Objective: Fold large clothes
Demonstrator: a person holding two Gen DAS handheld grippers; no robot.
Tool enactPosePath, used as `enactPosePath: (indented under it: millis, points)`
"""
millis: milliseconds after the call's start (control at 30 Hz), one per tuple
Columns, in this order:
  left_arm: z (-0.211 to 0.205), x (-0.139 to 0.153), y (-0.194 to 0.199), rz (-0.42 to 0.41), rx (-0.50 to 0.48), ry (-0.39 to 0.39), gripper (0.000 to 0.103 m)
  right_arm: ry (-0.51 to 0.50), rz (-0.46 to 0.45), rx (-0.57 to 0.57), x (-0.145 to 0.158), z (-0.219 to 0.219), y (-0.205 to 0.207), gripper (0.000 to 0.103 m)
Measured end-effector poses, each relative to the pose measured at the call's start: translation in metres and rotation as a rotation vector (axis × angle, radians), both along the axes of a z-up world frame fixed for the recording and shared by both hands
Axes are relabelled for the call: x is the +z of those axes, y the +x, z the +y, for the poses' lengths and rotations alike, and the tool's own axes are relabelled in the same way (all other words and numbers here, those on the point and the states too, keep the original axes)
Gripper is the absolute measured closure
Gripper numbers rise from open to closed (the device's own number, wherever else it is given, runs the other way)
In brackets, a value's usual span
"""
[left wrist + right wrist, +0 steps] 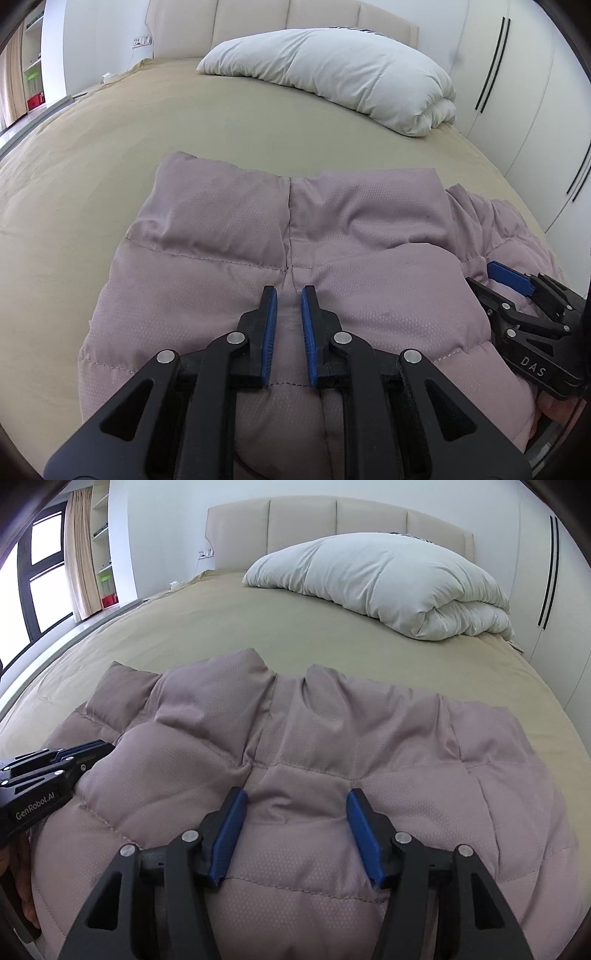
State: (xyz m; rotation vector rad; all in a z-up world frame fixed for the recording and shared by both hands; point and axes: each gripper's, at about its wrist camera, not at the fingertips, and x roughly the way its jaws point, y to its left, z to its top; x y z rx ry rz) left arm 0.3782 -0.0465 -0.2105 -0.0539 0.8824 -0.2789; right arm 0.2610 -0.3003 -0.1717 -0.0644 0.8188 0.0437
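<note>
Big bed (221,635) with a tan sheet, white duvet (388,583) bunched up by the headboard. The puffy mauve jacket (314,738) is lying at the near end. Left tool (289,295) is squeezed narrow on a fold of it; right tool (297,797) sits wide over the fabric, gripping nothing.

Matt quilted cloth jacket (303,760)

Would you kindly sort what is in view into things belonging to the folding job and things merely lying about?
Job: mauve puffer jacket; left gripper, nearly shut; right gripper, open above the jacket.

Lying about: folded white duvet; beige bed sheet; padded headboard.
</note>
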Motion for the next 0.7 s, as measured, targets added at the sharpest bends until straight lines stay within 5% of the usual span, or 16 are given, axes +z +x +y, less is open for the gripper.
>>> enactPosePath:
  millis: [133,267,433,533,700]
  points:
    - [0.006,0.033,-0.021,-0.025,-0.009,-0.063,0.09,0.05,0.034,0.029,0.028,-0.014,-0.01,0.048]
    - [-0.007,0.04,-0.045,-0.059,-0.082,-0.043,0.089,0.061,-0.086,-0.088,0.067,-0.062,-0.052,0.04]
    - [-0.008,0.01,-0.031,-0.026,-0.081,-0.085,0.09,0.053,0.017,-0.215,0.019,-0.12,-0.059,0.032]
    - [-0.016,0.006,-0.031,-0.046,-0.094,-0.041,0.09,0.085,-0.062,-0.212,0.007,-0.127,-0.065,0.029]
    - [0.005,0.021,-0.038,-0.007,-0.073,-0.131,0.089,0.039,-0.085,-0.218,0.007,-0.12,-0.061,0.026]
